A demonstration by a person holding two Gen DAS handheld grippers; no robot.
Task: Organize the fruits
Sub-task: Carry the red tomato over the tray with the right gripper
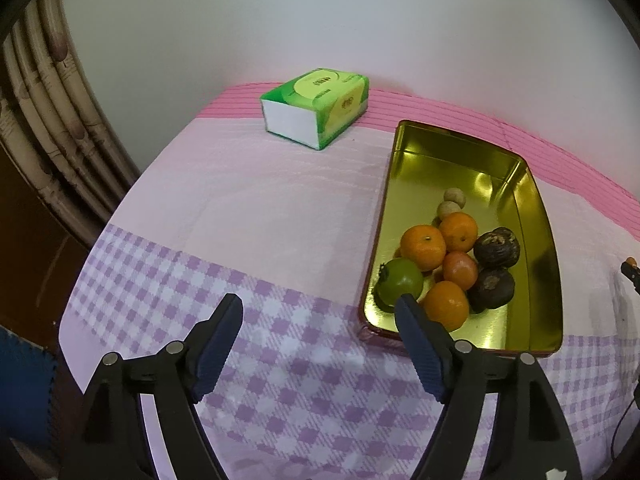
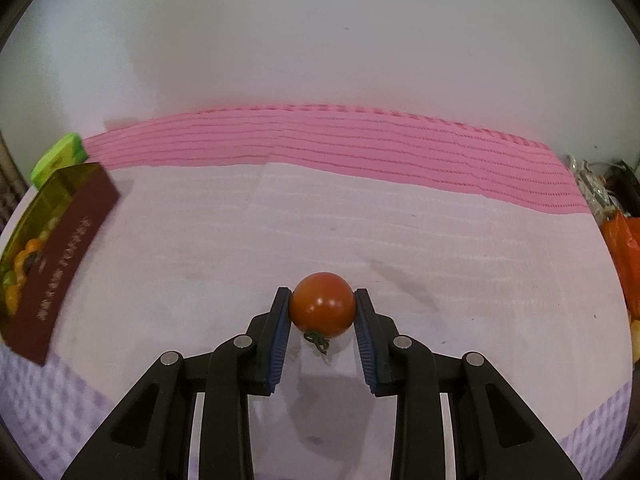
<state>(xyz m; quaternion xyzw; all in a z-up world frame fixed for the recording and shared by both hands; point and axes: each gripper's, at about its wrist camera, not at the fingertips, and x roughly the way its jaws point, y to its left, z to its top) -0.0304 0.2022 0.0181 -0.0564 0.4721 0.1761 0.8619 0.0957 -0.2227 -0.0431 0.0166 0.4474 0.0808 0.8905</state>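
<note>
Right gripper (image 2: 322, 312) clamped on red tomato (image 2: 322, 305) lower centre, left gripper (image 1: 320, 312) open and empty beside gold tin (image 1: 536, 216) of fruit centre-right, its side lettering and green tissue pack (image 1: 316, 106) print unreadable, pink-and-lilac checked cloth (image 1: 248, 208), white wall.

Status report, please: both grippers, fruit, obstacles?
Left gripper open, empty. Right gripper shut on red tomato. Other fruit in gold tin. No obstacle seen.
</note>
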